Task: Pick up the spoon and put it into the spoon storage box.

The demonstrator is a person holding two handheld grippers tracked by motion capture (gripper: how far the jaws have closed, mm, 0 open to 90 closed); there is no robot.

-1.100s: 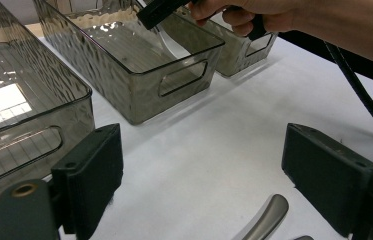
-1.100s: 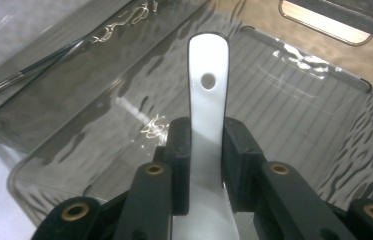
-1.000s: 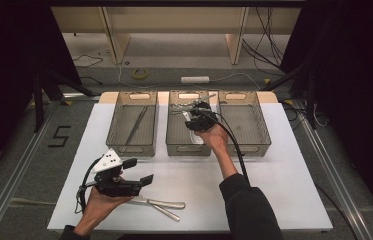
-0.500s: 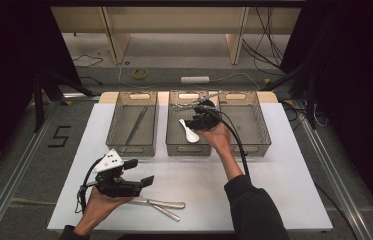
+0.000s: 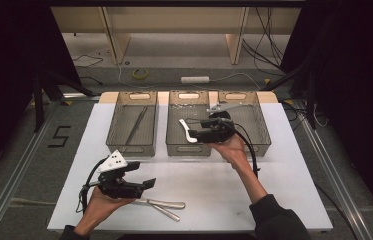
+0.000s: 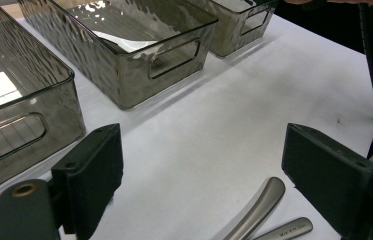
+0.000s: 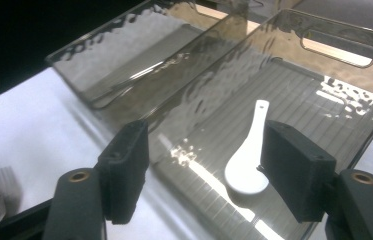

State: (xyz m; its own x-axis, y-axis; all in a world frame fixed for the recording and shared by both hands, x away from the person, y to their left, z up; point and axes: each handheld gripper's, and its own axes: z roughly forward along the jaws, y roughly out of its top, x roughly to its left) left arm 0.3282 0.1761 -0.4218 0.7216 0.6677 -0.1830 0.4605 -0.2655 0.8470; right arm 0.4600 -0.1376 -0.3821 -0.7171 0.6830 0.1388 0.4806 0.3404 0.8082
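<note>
Spoon [image 7: 246,165]: glossy white ceramic. Bins [image 7: 324,90]: rippled smoky clear plastic. Tongs [image 6: 254,212]: brushed metal. Tabletop [image 6: 234,115]: matt white. Jaws: matt black.

We see a white table [image 5: 284,185] with three smoked clear bins standing in a row along its far half, each with a cut-out handle in its end walls. The left bin [image 5: 115,134] holds a long thin metal tool [image 5: 136,125] lying lengthwise. The right bin [image 5: 260,131] stands just beside the middle one. Behind the table we note a wooden frame [image 5: 116,37] on the floor, a yellow tape roll [image 5: 140,73], a white tube [image 5: 195,79] and loose cables [image 5: 269,35]. To the left, the floor bears a black "5" mark [image 5: 60,136]. Metal rails [image 5: 14,175] run along both sides of the table.
</note>
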